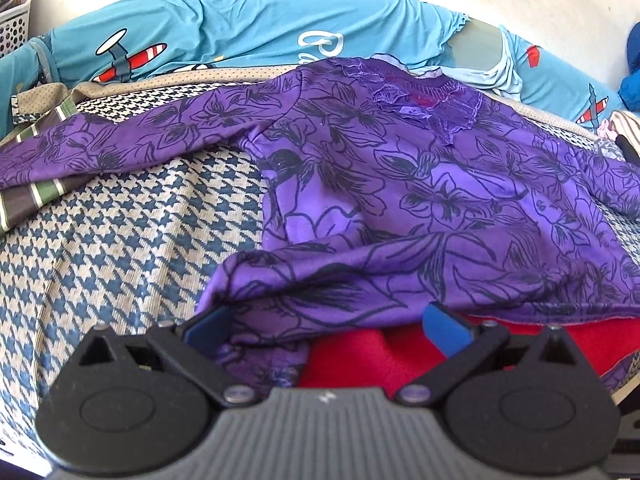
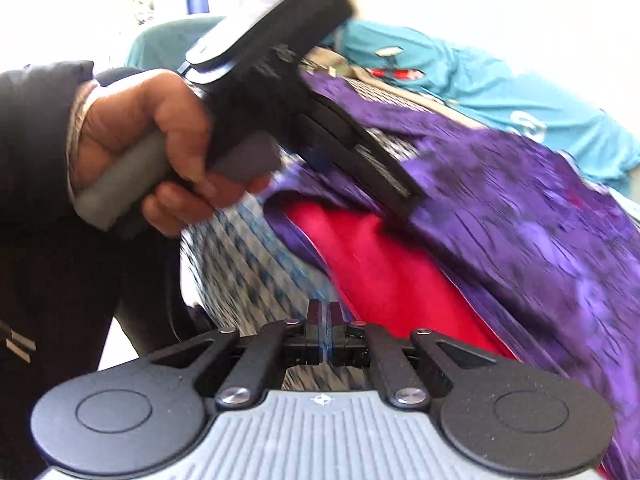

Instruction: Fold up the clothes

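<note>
Item: purple floral top (image 1: 420, 184), long-sleeved, spread across centre and right of left wrist view; one sleeve out toward middle left, neckline at upper centre, hem lifted over red lining (image 1: 360, 356) at lower centre.

Left gripper (image 1: 326, 326): jaws standing wide, blue pads either side of the raised hem, cloth between but not pinched. In right wrist view, seen at upper centre, carried in a hand (image 2: 156, 140) with dark sleeve.

Right gripper (image 2: 325, 330): jaws pressed together at lower centre, no cloth visible between, though blur hides the tips' edges.

Risks, as judged:
- Hem slipping off open left pads if closed too shallow; cause: slack, slippery-looking knit bunched at the edge.
- Both layers plus lining caught together, giving a crooked fold.
- Sleeve at middle left dragging over the striped garment (image 1: 36, 196) beneath and pulling it along.
- Closed right jaws nudging rather than gripping, wrinkling the body panel.

Surface: bed cover in blue-and-cream houndstooth (image 1: 132, 232), soft, uneven, filling lower left.
Surroundings: turquoise bedding with aeroplane print (image 1: 248, 28) across top; white perforated basket (image 1: 16, 20) at upper left corner; pale wall behind; blue object at far right edge, unidentified.
</note>
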Demonstrator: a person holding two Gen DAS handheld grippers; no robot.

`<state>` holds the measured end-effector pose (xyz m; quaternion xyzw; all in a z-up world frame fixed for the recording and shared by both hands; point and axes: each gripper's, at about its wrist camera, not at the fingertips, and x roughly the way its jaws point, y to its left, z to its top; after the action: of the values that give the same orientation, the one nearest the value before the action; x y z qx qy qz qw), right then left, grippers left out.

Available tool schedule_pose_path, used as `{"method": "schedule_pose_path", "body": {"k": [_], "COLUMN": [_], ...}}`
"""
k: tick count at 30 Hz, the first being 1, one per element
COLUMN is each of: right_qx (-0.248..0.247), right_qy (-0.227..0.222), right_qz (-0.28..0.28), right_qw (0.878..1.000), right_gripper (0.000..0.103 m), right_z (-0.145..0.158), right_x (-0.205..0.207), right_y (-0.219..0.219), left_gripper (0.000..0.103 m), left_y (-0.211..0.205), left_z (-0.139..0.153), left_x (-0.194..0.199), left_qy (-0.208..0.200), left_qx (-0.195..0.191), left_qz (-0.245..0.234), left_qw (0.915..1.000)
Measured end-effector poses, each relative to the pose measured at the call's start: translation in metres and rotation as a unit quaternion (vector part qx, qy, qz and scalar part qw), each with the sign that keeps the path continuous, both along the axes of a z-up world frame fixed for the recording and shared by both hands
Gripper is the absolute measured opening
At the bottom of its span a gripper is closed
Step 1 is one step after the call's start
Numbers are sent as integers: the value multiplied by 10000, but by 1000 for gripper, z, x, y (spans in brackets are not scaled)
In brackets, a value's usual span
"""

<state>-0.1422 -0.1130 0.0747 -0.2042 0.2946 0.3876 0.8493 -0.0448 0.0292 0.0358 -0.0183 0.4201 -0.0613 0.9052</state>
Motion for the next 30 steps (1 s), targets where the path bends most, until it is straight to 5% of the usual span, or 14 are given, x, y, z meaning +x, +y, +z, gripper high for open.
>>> {"method": "schedule_pose_path", "body": {"k": [7, 23, 30], "right_qx": [-336, -407, -452], "right_qy": [-450, -441, -380], "right_qz": [-167, -78, 28], "right_qw": [9983, 9982, 9983], "right_gripper": [3, 4, 26], "right_z": [-15, -22, -28], "right_x": [11, 22, 27], "right_y": [20, 30, 34], "left_gripper": [103, 103, 103], "left_y": [-2, 3, 6], "left_z": [1, 1, 0], "left_x": [6, 28, 32], "left_qy": [-59, -57, -36], "left_qx": [45, -89, -95], "left_qz": [60, 371, 499], "left_qw": [10000, 9993, 9987]}}
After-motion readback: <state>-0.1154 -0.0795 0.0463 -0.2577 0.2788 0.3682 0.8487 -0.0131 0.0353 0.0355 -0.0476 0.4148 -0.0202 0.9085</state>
